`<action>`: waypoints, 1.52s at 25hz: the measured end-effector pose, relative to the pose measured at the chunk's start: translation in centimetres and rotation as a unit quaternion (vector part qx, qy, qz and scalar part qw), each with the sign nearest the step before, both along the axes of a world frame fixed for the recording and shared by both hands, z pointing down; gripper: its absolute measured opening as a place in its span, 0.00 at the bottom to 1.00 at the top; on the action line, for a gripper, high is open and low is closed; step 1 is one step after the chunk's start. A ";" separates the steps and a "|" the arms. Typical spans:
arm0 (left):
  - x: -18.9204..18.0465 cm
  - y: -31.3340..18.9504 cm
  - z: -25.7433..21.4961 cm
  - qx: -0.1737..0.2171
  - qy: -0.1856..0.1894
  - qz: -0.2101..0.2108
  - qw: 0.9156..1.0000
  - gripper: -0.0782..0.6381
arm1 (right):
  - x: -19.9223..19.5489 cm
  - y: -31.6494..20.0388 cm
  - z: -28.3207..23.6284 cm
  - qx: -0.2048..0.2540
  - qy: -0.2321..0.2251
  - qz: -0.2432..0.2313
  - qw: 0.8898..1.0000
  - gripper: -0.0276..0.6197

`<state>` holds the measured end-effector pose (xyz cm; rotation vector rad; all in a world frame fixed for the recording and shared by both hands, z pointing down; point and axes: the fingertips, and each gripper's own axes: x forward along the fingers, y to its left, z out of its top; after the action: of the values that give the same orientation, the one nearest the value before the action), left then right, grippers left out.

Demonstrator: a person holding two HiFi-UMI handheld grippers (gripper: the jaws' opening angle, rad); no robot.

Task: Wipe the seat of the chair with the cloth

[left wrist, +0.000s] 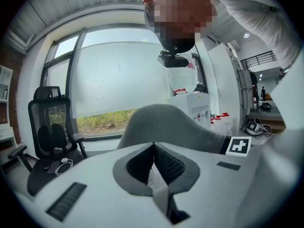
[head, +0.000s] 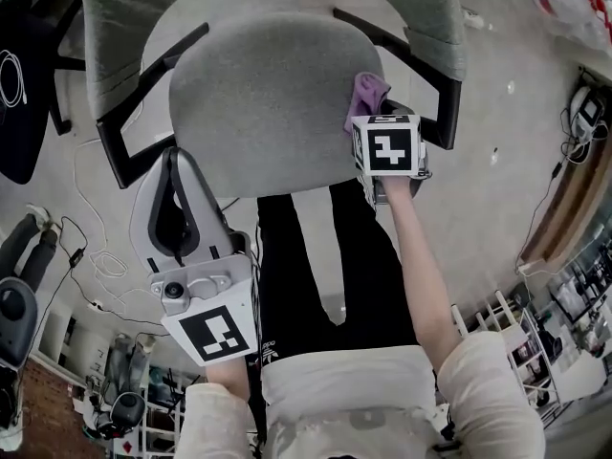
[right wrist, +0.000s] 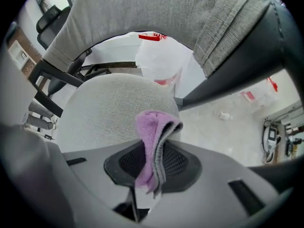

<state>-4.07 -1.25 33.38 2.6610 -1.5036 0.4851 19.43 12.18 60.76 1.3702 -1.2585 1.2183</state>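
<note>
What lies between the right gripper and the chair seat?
The purple cloth. The right gripper is shut on it, and its folded end sticks out toward the seat. The right gripper view shows this best.

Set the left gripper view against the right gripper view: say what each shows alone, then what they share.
Left only: the left tongs shut on nothing, a black mesh chair, a window, and the right gripper's marker cube. Right only: the right tongs clamping the purple cloth, the grey backrest, a white bag. Both: the grey seat, which appears edge-on in the left view.
</note>
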 end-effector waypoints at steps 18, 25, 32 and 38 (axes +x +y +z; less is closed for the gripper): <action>-14.6 1.0 0.2 0.001 -0.031 -0.129 0.991 0.13 | -32.9 -2.2 -3.4 0.009 -0.329 -0.075 0.941 0.18; -18.0 1.2 1.2 -0.011 -0.038 -0.153 0.987 0.13 | -38.0 0.2 0.6 -0.028 -0.311 -0.096 0.945 0.18; -16.0 0.3 1.8 -0.013 -0.030 -0.138 0.990 0.13 | -37.5 0.4 0.8 -0.019 -0.303 -0.118 0.946 0.18; -12.8 -0.5 1.6 -0.011 -0.027 -0.102 0.994 0.13 | -31.5 2.8 1.0 -0.008 -0.280 -0.124 0.952 0.18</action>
<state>-16.90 -1.77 35.03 2.4594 -1.7502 0.5604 -12.07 14.99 61.73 0.8357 -1.7442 1.4824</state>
